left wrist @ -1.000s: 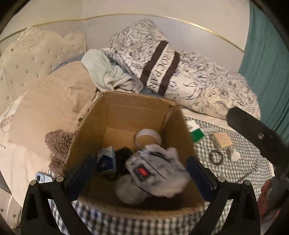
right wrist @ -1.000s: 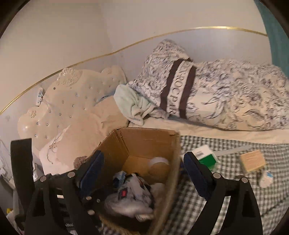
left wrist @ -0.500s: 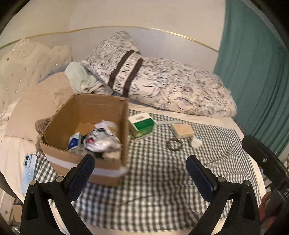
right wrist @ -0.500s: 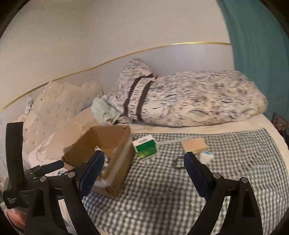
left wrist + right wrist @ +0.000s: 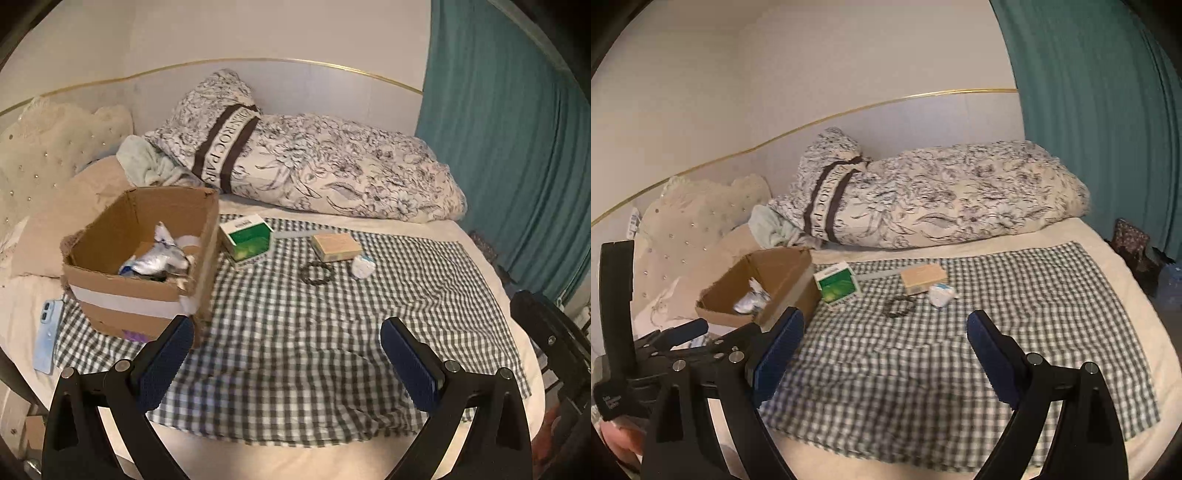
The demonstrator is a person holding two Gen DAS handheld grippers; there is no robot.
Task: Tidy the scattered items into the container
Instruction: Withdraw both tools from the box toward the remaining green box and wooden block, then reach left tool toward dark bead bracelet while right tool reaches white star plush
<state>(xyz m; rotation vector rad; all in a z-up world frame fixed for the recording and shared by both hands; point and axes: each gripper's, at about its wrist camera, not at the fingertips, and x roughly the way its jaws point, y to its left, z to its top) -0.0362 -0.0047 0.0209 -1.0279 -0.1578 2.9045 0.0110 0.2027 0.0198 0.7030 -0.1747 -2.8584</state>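
A brown cardboard box [image 5: 122, 295] [image 5: 790, 280] stands at the left of a checked cloth [image 5: 332, 332] on the bed, with a crumpled silver wrapper [image 5: 155, 258] and other items inside. Beside it lies a green and white carton [image 5: 247, 236] [image 5: 836, 284]. Further right are a tan flat box [image 5: 336, 245] [image 5: 923, 278], a dark bead bracelet [image 5: 316, 273] [image 5: 899, 308] and a small white packet [image 5: 364, 266] [image 5: 942, 293]. My left gripper [image 5: 288, 354] is open and empty over the cloth's near part. My right gripper [image 5: 886, 343] is open and empty too, well short of the items.
A floral duvet and pillow [image 5: 314, 162] lie behind the items, with a beige tufted cushion [image 5: 55, 147] at the left. A light blue phone [image 5: 46, 332] rests on the sheet left of the box. A teal curtain [image 5: 517, 129] hangs at the right.
Both grippers have pulled back from above the box and swung to the right. The box has shrunk to the left of each view, and the whole cloth with the loose items now shows.
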